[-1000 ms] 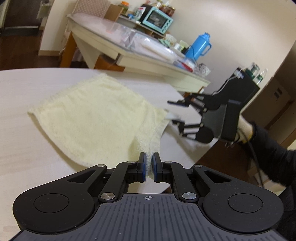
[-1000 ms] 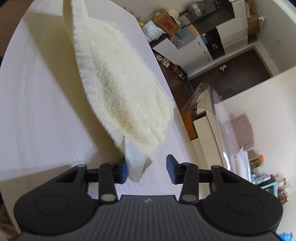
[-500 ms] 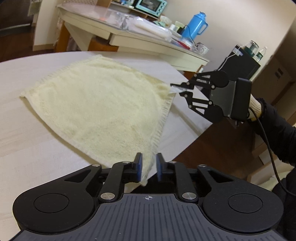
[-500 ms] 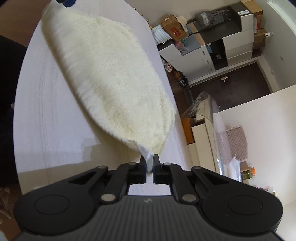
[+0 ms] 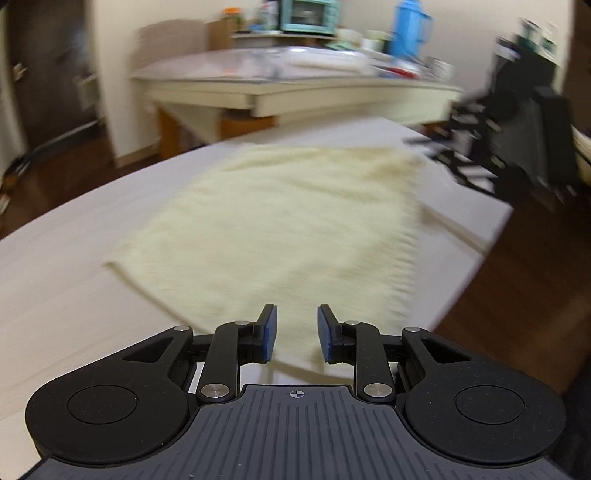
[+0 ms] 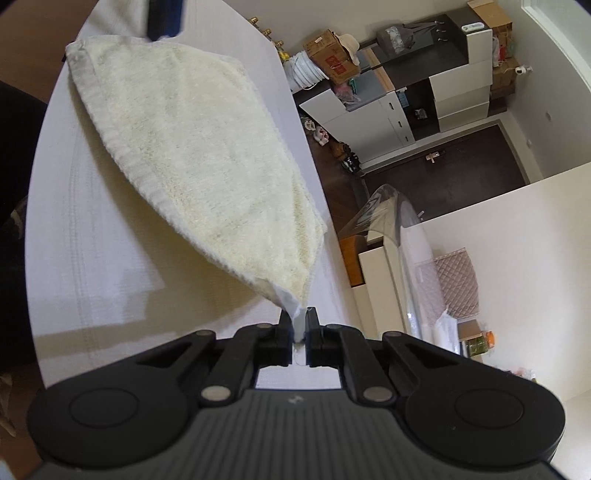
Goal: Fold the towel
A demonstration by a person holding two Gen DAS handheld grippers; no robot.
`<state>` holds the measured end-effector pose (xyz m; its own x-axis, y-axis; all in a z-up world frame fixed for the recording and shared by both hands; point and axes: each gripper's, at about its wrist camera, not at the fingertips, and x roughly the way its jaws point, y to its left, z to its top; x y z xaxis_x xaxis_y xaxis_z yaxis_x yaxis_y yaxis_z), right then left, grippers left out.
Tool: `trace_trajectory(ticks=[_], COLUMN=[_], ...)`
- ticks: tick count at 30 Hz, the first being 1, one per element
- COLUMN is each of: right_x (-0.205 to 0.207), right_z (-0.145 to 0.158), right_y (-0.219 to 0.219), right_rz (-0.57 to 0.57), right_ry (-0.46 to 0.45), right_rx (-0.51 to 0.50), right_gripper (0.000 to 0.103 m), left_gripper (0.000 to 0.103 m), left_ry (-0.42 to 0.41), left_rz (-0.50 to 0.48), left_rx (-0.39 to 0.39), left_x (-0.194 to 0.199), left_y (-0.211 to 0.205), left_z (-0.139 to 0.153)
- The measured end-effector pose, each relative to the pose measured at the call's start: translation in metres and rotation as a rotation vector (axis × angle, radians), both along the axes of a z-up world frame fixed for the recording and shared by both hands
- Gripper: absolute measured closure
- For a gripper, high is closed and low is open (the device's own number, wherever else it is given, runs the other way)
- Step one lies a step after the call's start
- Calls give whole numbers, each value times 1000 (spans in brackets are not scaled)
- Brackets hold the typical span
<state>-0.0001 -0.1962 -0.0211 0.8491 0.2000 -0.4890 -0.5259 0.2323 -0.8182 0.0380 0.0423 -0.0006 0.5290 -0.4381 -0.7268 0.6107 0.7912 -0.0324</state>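
Left wrist view: the left tongs [image 5: 295,332] stand spread with a clear gap between the blue pads, and nothing is pinched; the near edge of the towel [image 5: 280,221] lies under and just beyond the gap. The pale yellow towel is spread flat over the white worktop [image 5: 55,277], running from the tongs toward 12 o'clock, with its fringed side edge toward 3 o'clock. At 2 o'clock, blurred, the right tongs [image 5: 424,142] reach in at the far corner of the cloth. Behind, a second table [image 5: 295,88] carries a blue flask [image 5: 406,26], a small teal oven [image 5: 308,14] and assorted blurred items that cannot be told apart; what any of them holds cannot be seen.

Right wrist view: the right tongs [image 6: 300,328] are pressed together on a white hemmed corner of the towel [image 6: 192,155], which rises slightly off the worktop [image 6: 92,258] at that corner and lies flat toward 11 o'clock. The other tongs' blue pads show at 11 o'clock by the far corner. At 1 o'clock a cardboard box [image 6: 332,55] sits on a cabinet, contents not visible.

The towel looks light, soft and limp, likely to sag and crease wherever unsupported. The hemmed corners seem the best places to pinch, as they are firmer than the pile.
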Motion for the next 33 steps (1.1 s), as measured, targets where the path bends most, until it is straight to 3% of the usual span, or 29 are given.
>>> trace_trajectory(ticks=[5,10,13,23,33], right_x=[5,8,17,74,106], right_z=[10,21,29,45,17], right_y=[5,16,27,107,200], right_rz=[12,81,141,419,677], right_ry=[-18,-78,-109,-158,-83], right_rx=[-10,-81,-129,-256,-353], right_gripper=[96,96,96,96,96], left_gripper=[77,77,77,77,77], left_ry=[-2,-50,-66,-42,-48], left_rz=[-47,-29,2,211,302], left_rx=[62,146,153,9,-89], left_x=[-19,-35,-42,-56,-65], left_y=[-11,-23,-25,-8,1], left_z=[-13,-12,-13,-16,-18])
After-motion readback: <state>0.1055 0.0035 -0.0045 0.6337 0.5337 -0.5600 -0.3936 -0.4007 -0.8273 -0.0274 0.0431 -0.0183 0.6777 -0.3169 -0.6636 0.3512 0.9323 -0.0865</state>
